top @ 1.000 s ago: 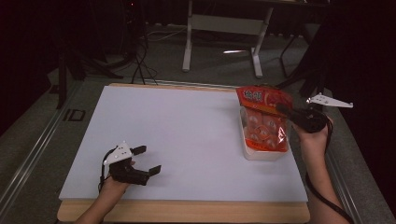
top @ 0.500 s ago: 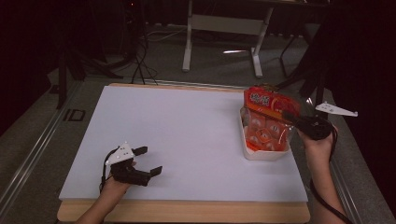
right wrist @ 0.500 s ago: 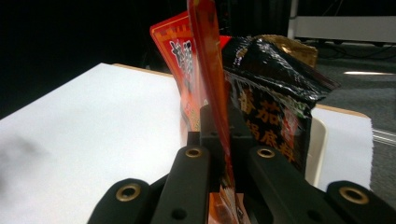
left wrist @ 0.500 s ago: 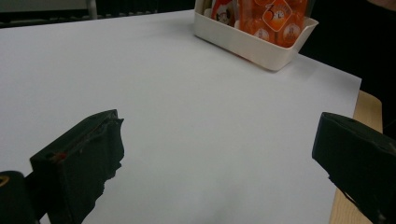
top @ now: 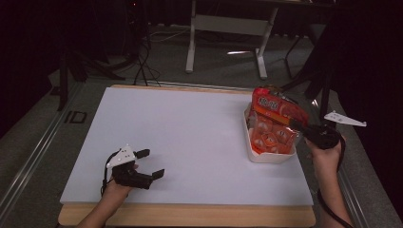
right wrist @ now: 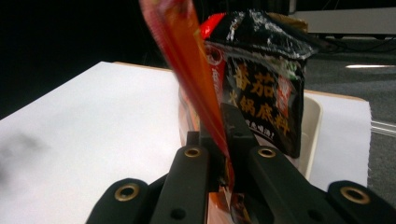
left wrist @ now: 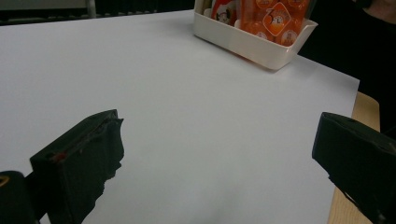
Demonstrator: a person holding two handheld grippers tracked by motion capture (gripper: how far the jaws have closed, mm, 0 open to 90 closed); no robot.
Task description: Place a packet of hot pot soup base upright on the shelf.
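The right gripper (top: 297, 127) is clamped on the edge of an orange snack bag (top: 278, 124), its jaws pressed tight on the thin plastic seam, as the right gripper view shows with the orange bag (right wrist: 196, 79) standing edge-on between them. The grip on the seam seems chosen so the bag hangs upright and can be slid down on its narrow side into the white bin (top: 268, 156) at the right of the table, where it now sits partly inside. Just behind it in the bin stands a dark packet printed with Chinese characters (right wrist: 261, 93), so the orange bag is apparently being filed next to it like a card in a box. The left gripper (top: 151, 164) rests low near the table's front left corner with its jaws spread wide and nothing between them, well apart from the bin; it looks parked out of the way, and from its own camera the bin (left wrist: 252, 39) with the orange packs shows far across the bare top. The work surface is a white board (top: 176, 137) laid on a wooden table whose edge (top: 190, 216) shows along the front. Around it the room is dark, with a grey floor, cables, and the legs of a white stand (top: 225, 28) beyond the table.
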